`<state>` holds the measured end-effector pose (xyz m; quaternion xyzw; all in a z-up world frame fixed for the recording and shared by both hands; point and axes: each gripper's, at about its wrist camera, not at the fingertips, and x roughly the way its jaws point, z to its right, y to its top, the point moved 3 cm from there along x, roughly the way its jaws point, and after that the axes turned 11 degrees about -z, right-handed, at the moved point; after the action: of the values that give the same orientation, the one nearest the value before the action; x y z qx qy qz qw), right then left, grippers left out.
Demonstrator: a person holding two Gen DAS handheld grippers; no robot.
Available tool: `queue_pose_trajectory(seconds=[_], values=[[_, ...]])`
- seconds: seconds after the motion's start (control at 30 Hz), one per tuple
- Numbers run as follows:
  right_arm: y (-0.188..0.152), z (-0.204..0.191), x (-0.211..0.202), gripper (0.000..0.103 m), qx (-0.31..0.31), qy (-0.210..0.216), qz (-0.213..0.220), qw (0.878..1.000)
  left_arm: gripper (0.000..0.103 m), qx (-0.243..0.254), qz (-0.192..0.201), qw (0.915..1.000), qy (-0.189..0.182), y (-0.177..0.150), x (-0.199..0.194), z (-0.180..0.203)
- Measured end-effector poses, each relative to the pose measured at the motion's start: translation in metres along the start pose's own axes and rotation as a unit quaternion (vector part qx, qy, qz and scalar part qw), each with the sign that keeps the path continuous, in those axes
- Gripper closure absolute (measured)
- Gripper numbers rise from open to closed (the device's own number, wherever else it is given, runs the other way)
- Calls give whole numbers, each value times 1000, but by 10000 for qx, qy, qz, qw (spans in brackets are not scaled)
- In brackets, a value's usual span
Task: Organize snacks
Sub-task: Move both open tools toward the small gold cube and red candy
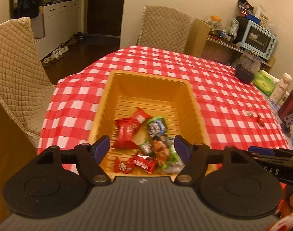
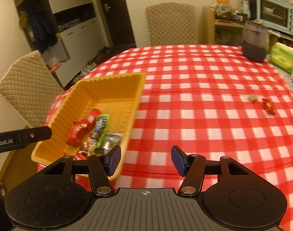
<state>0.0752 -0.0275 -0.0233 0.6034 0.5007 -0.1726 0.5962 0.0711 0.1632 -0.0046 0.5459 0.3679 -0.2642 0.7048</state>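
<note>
Left gripper [image 1: 142, 147] jaws spread wide, holding nothing, low in the frame above a ribbed orange plastic tray [image 1: 115, 88] of red and green wrapped snacks [image 1: 127, 132]. Right gripper [image 2: 145, 159] jaws equally wide, empty, over the red-and-white checked counter [image 2: 204, 88]. At right of frame, well apart from the tray: a red wrapped candy [image 2: 268, 106] just beside a small pale candy [image 2: 253, 98].

Red-and-white checked tablecloth [image 2: 204, 115] lies beneath and ahead of the tongs. Quilted chair [image 2: 171, 24] stands straight ahead beyond it. Blue toaster oven [image 2: 275, 13] sits far right; a dark jar [image 2: 255, 42] and green tissue pack [image 2: 283, 59] sit forward-right.
</note>
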Motion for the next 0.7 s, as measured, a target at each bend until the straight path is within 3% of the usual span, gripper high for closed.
queue_pose_trajectory(seconds=[0.17,0.7], values=[[-7,23,-20,45,190,-208,103,9996,25,170,22,9996,-217,-2,-4,28],[-16,109,-74,45,967,-843,336,9912,25,841,-64,9934,-781,0,6,123]])
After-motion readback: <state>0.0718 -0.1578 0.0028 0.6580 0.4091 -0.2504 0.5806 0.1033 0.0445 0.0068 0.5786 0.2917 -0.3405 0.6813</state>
